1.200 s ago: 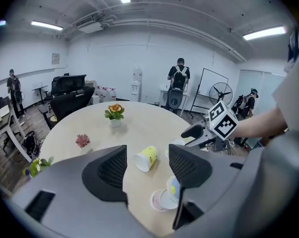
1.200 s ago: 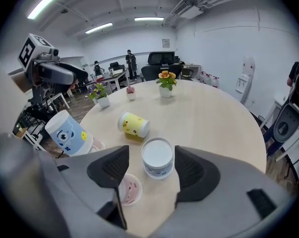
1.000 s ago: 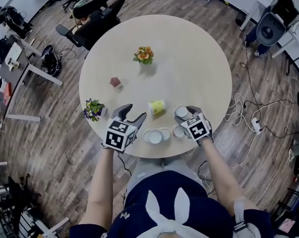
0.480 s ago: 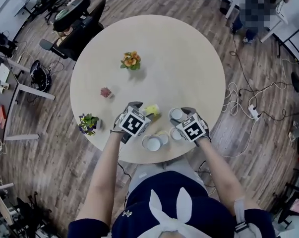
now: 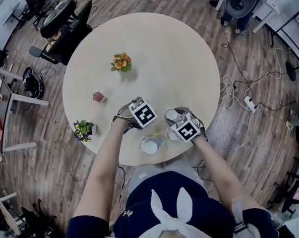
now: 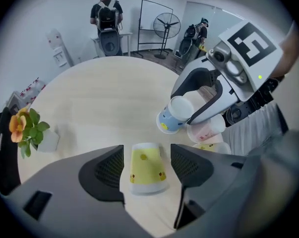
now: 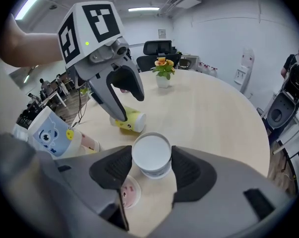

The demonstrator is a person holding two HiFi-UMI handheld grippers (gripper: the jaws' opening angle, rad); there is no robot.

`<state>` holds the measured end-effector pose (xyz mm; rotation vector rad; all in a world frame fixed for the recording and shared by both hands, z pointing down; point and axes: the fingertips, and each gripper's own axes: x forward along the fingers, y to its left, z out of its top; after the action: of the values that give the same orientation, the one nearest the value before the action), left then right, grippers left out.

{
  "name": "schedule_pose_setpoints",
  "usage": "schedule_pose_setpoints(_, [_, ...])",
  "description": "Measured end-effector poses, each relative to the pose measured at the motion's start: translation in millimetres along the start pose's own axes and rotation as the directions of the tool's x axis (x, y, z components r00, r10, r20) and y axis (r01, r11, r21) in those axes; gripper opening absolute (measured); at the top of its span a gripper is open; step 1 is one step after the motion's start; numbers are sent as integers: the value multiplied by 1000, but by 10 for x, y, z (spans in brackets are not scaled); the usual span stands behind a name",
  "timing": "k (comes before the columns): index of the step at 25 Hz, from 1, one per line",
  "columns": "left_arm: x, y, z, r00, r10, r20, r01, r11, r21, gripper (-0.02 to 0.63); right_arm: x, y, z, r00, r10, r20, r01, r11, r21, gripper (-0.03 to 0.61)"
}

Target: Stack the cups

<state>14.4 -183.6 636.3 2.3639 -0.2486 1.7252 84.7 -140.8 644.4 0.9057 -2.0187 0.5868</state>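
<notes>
Left hand-held gripper (image 6: 147, 157) jaws opening, apart either side of yellow cup (image 6: 144, 173) lying on its side, near the bench (image 5: 164, 58) 6 o'clock edge. Right hand-held gripper (image 7: 151, 166) jaws closing, pads against upside-down blue cup (image 7: 150, 151), at 3 o'clock of the yellow cup.
</notes>
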Motion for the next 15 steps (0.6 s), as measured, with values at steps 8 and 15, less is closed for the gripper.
schedule_pose_setpoints(8, [307, 2, 57, 992, -13, -123, 19, 999, 43, 287, -12, 8, -30, 1000, 12, -1, -12, 1000, 22, 253])
schedule_pose_setpoints(15, [436, 63, 15, 982, 64, -176, -49, 995, 90, 253, -59, 12, -50, 1000, 24, -3, -23, 999, 28, 253])
